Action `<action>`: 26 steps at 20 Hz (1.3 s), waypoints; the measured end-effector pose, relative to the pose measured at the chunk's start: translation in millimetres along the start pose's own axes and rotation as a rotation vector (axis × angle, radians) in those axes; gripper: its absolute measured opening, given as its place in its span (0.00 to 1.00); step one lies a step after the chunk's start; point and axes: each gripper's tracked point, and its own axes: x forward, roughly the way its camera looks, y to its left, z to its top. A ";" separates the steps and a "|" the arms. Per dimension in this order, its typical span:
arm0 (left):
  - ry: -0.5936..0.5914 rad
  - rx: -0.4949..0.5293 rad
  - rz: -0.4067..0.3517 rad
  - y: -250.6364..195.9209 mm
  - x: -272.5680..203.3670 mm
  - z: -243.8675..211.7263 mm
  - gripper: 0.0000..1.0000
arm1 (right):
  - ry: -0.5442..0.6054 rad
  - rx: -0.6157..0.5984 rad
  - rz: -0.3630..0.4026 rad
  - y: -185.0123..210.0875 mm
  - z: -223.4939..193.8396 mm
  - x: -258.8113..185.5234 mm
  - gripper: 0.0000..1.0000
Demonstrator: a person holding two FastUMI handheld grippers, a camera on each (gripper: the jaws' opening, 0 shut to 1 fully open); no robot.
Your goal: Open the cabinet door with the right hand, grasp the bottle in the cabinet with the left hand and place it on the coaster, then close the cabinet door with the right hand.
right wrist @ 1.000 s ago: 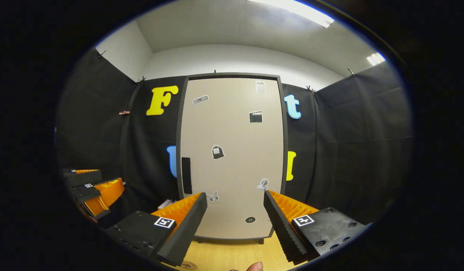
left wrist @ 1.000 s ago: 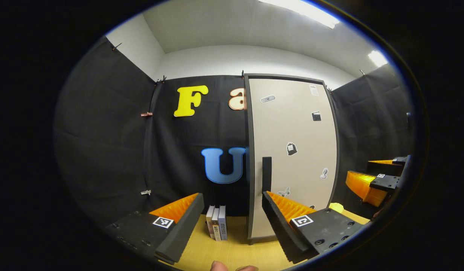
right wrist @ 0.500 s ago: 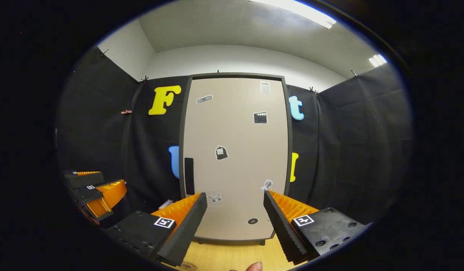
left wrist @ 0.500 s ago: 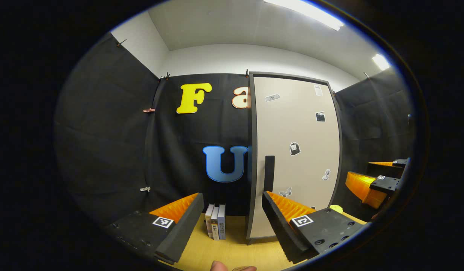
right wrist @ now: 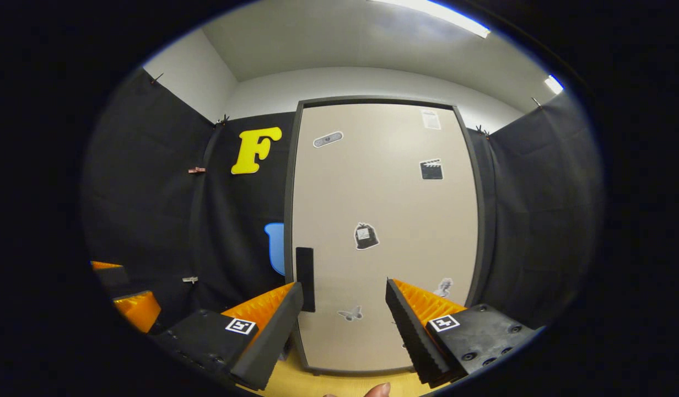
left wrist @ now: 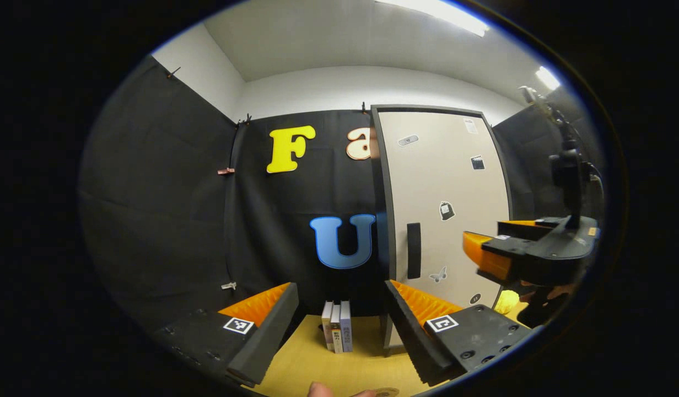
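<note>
One cabinet [right wrist: 383, 220], three books [left wrist: 337, 334].

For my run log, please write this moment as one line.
phase: approach | cabinet door: closed | right gripper: open, facing door near handle | left gripper: open, empty

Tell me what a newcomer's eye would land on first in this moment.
The tall beige cabinet door, shut and dotted with small stickers, stands dead ahead in the right gripper view, its dark handle low on its left edge. In the left gripper view the open right gripper hangs before that door, with books standing on the wooden table.
</note>
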 end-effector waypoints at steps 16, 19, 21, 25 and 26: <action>0.064 -0.006 0.051 42.0 -5.4 -38.1 0.98 | 0.079 0.058 -0.040 50.2 -70.3 138.7 0.51; 0.064 -0.009 0.065 47.4 -10.0 -39.1 0.98 | 0.074 0.040 -0.056 42.6 -67.9 137.8 0.43; 0.064 -0.019 0.063 47.7 -10.5 -37.5 0.98 | 0.113 0.056 -0.026 49.4 -71.4 136.1 0.25; 0.041 -0.010 0.063 49.7 -6.7 -29.6 0.98 | 0.147 0.087 0.040 51.2 -68.0 119.8 0.14; 0.035 -0.006 0.062 47.6 -6.2 -26.2 0.97 | 0.151 0.091 0.065 52.7 -67.0 110.0 0.14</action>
